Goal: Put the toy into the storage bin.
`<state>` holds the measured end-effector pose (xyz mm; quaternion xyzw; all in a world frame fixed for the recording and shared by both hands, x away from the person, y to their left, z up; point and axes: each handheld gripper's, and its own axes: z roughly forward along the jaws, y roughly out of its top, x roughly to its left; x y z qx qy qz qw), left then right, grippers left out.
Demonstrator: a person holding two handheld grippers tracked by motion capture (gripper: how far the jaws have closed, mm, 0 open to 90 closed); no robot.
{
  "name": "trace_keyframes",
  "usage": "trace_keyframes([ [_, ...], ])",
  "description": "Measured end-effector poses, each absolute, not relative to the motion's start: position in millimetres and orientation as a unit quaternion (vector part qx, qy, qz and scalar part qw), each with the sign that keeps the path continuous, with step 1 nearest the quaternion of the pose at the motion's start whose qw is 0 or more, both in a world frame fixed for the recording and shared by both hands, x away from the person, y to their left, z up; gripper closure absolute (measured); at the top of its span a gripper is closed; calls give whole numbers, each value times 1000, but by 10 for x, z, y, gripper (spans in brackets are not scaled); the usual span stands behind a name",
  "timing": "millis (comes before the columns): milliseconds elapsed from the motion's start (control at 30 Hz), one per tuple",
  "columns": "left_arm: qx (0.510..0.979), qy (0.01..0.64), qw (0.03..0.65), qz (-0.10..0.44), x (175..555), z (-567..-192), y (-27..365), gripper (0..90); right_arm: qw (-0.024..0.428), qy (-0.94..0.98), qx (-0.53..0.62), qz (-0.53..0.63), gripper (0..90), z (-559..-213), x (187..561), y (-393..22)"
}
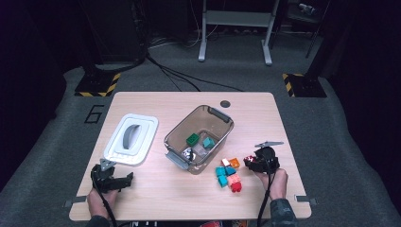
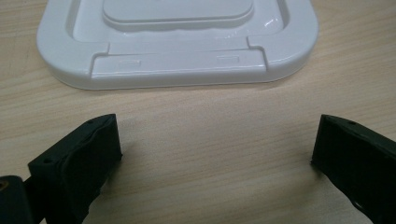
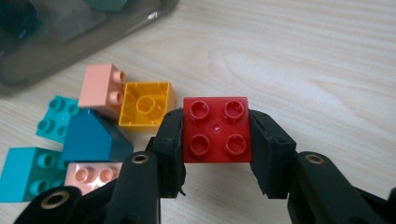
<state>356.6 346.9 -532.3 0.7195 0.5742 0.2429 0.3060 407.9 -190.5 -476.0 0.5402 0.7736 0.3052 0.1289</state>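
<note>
Two jaws of my right gripper (image 3: 217,133) pinch a red brick (image 3: 217,129) from both sides, studs facing the camera, the pads pressed flat to its sides; it is held just above the table (image 3: 327,70), which shows bare wood beyond it. In the high view that gripper (image 1: 250,161) sits at the right of the table, my hand (image 1: 276,182) behind it, with the red brick (image 1: 248,159) at its tip. Just beside it lies a loose pile: an orange brick (image 3: 145,105) lying hollow side up, a pink brick (image 3: 102,88) touching it, a dark blue slope (image 3: 91,137), teal bricks (image 3: 28,172) and another pink one (image 3: 91,175). Past the pile stands the bin (image 1: 198,135), clear and brownish, with a green brick (image 1: 192,139) and a teal one (image 1: 208,142) inside. My left gripper (image 1: 124,181) rests near the table's left front corner, its jaws spread wide with nothing but wood between them; its own view looks at the near edge of the white lid (image 2: 177,51), which lies flat just ahead of it, left of the bin and apart from it
</note>
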Motion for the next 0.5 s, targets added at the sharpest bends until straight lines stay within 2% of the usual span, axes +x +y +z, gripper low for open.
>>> trace_keyframes([
  [500, 720, 574, 306, 243, 3565, -5323, 3469, 10, 143, 769, 531, 325, 586, -4380, 4218, -1947],
])
